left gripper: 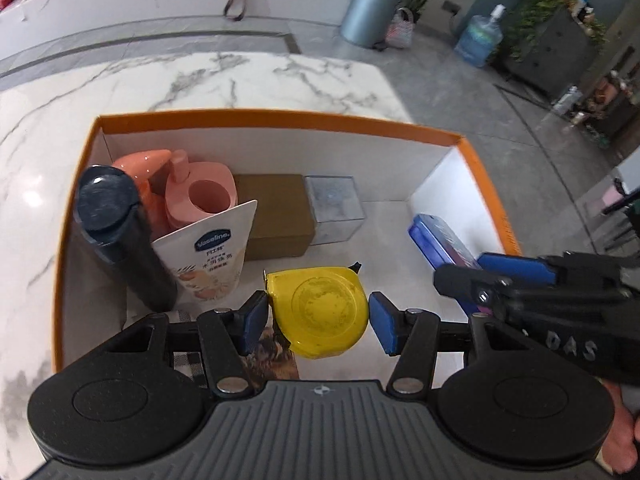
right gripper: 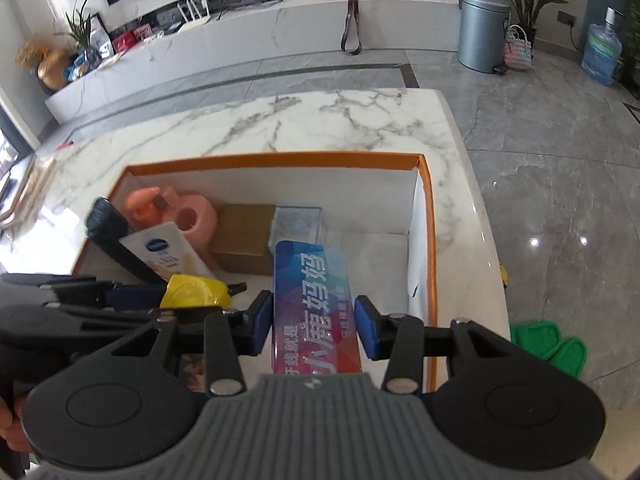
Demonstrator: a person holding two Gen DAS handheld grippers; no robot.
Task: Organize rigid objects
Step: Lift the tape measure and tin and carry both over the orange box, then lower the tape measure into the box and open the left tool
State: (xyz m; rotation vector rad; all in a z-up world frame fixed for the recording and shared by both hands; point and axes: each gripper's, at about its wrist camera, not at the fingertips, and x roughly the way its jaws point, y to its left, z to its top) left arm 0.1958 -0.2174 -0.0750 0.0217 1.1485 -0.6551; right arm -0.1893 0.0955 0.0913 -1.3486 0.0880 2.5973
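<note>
While both claws hang inside the orange box point(left gripper: 280, 118) on the tabletop point(left gripper: 248, 76), the left claw point(left gripper: 318, 318) brackets the yellow tape measure point(left gripper: 320, 312), barely released, and the right claw point(right gripper: 314, 326) likewise straddles the blue tin point(right gripper: 312, 300). Placing seems underway; next, each should withdraw straight back.

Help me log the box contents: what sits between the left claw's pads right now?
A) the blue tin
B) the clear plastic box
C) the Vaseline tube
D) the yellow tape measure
D: in the left wrist view the yellow tape measure lies between the pads of the left claw, with small gaps on both sides, inside the orange-rimmed box.
</note>
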